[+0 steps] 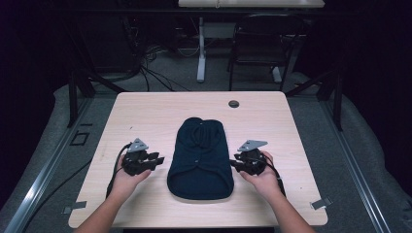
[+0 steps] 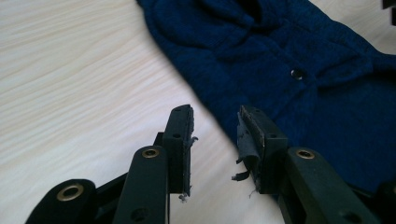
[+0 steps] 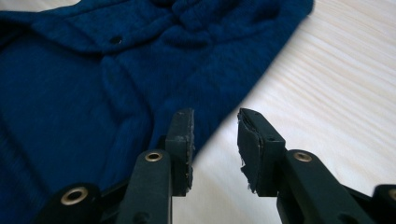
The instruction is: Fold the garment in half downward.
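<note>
Both hands are holding half-spread, empty tongs, left gripper (image 1: 156, 159) and right gripper (image 1: 235, 164), flanking the folded navy knitted garment (image 1: 200, 158); a shallow pinch risks snagging one layer only.

On the table (image 1: 145, 104) the sweater (image 1: 200, 158) lies in the middle before you. Your left gripper (image 1: 158, 159) is just beside its left edge, your right gripper (image 1: 234, 163) just beside its right edge. A chair (image 1: 260, 41) stands far behind the table.
</note>
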{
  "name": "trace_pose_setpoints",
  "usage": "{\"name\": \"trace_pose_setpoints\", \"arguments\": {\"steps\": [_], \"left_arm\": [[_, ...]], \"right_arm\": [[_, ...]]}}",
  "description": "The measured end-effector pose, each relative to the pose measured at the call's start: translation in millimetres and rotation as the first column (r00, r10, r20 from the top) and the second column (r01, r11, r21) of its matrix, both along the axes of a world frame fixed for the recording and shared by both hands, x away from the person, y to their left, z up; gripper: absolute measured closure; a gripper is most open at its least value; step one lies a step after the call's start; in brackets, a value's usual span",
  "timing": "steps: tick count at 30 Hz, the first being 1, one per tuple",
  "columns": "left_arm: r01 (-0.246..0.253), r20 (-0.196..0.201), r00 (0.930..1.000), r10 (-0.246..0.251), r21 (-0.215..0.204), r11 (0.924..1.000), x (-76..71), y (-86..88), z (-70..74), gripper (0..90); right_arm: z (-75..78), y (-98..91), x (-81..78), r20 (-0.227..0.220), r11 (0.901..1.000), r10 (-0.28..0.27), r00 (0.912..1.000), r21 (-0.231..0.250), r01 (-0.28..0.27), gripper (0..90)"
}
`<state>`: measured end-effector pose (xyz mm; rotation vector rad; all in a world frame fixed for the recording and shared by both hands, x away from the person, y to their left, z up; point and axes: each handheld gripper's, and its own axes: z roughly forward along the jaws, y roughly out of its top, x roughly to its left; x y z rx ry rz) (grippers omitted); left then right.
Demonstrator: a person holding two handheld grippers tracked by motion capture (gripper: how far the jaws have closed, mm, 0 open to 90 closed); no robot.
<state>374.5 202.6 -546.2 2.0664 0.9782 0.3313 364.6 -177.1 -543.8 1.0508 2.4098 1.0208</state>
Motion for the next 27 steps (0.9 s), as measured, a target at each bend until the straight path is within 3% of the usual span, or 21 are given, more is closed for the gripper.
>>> {"name": "trace_pose_setpoints", "arguments": {"steps": [2, 5, 7, 12, 17, 18, 19, 21, 25, 27], "left_arm": [[0.017, -0.033, 0.9993, -0.018, -0.008, 0.9998, 12.8, -18.1, -8.5, 64.7], [0.032, -0.023, 0.9992, -0.031, 0.044, 0.9985, 22.6, -33.4, -13.9, 65.1], [0.044, -0.023, 0.9988, -0.043, 0.053, 0.9976, 26.8, -39.0, -14.8, 65.5], [0.068, -0.013, 0.9977, -0.067, 0.106, 0.992, 44.2, -58.6, -8.8, 66.5], [0.095, -0.012, 0.9954, -0.095, 0.159, 0.9827, 69.3, -75.0, -6.1, 63.8], [0.095, -0.012, 0.9954, -0.095, 0.159, 0.9827, 69.3, -75.0, -6.1, 63.7], [0.101, -0.019, 0.9949, -0.099, 0.185, 0.9775, 74.7, -80.4, -9.5, 63.8], [0.111, -0.037, 0.9937, -0.106, 0.2, 0.9735, 78.1, -83.2, -13.3, 64.4], [0.134, -0.055, 0.9908, -0.124, 0.236, 0.9626, 76.8, -84.5, -19.3, 66.0], [0.134, -0.053, 0.9908, -0.125, 0.232, 0.9635, 75.4, -83.8, -20.3, 66.5]], "right_arm": [[-3.8, 14.1, 14.8, -0.015, 0.9999, 0.012, 0.9998, 0.001, -0.012, 64.7], [-7.2, 26.9, 27.2, -0.013, 0.9998, 0.015, 0.9998, -0.013, -0.015, 64.8], [-7.8, 29.7, 30.0, -0.012, 0.9995, 0.023, 0.9997, -0.022, -0.023, 65.1], [-8.9, 46.5, 52.6, -0.015, 0.9959, 0.046, 0.9988, -0.077, -0.047, 65.6], [-8.2, 53.2, 73.6, -0.017, 0.9925, 0.03, 0.9994, -0.118, -0.031, 63.0], [-8.2, 53.2, 73.6, -0.017, 0.9925, 0.03, 0.9994, -0.118, -0.031, 63.0], [-8.0, 54.8, 81.8, -0.036, 0.9918, 0.033, 0.9988, -0.122, -0.038, 63.3], [-9.8, 56.9, 86.2, -0.044, 0.9894, 0.032, 0.9985, -0.14, -0.037, 64.0], [-16.8, 58.2, 90.9, -0.093, 0.9841, 0.059, 0.9939, -0.162, -0.073, 67.5], [-18.9, 57.7, 88.9, -0.09, 0.983, 0.074, 0.9932, -0.161, -0.088, 69.4]]}}
